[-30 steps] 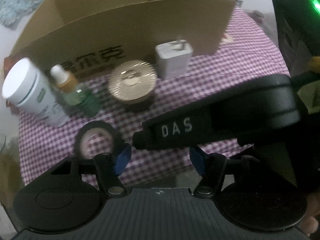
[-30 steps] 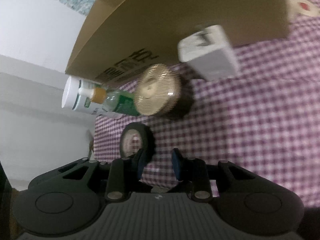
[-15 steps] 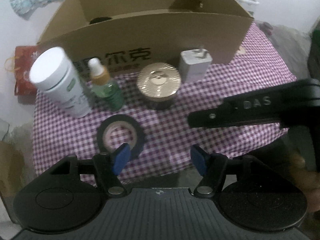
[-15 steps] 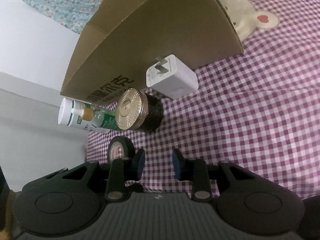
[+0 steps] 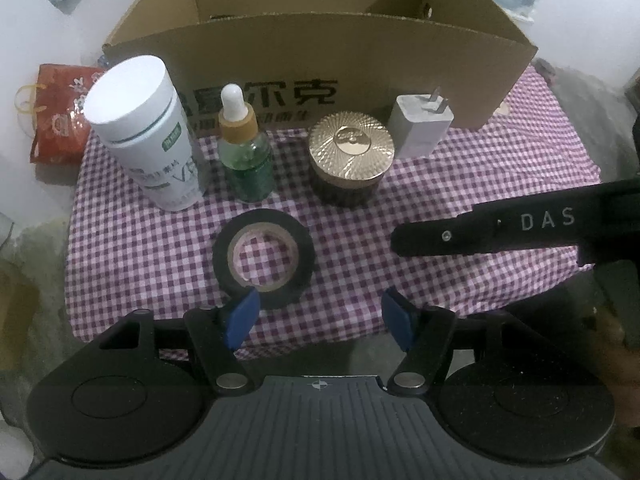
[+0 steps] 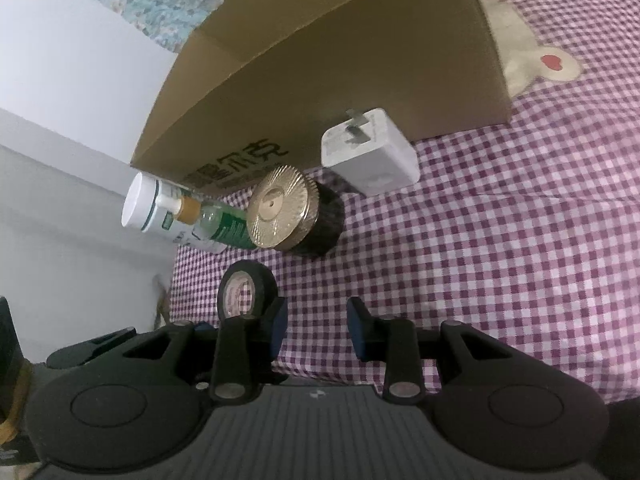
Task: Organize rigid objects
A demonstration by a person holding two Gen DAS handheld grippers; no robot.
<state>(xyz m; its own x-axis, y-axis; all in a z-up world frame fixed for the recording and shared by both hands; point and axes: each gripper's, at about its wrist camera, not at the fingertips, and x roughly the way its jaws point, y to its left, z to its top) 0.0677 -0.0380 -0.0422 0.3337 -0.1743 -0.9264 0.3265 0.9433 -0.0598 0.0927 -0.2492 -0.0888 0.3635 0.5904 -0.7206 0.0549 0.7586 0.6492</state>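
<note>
On a purple checked cloth (image 5: 352, 240) stand a white canister (image 5: 144, 132), a green dropper bottle (image 5: 245, 152), a dark jar with a gold lid (image 5: 351, 158) and a white charger plug (image 5: 421, 126), in a row before an open cardboard box (image 5: 320, 56). A black tape roll (image 5: 262, 256) lies flat nearer me. My left gripper (image 5: 320, 318) is open and empty, just short of the tape. My right gripper (image 6: 316, 326) is open and empty; its finger shows in the left wrist view (image 5: 500, 228). The right wrist view shows the tape (image 6: 246, 288), jar (image 6: 292, 214) and charger (image 6: 370, 158).
A red patterned bag (image 5: 60, 116) lies off the cloth at the left. A cream bear-shaped patch (image 6: 528, 48) lies on the cloth to the right of the box (image 6: 340, 76). A white wall (image 6: 60, 120) rises at the left.
Both grippers have pulled back and up, so the objects look smaller and the box's inside shows. The right gripper's finger has withdrawn to the right in the left view. Nothing was grasped.
</note>
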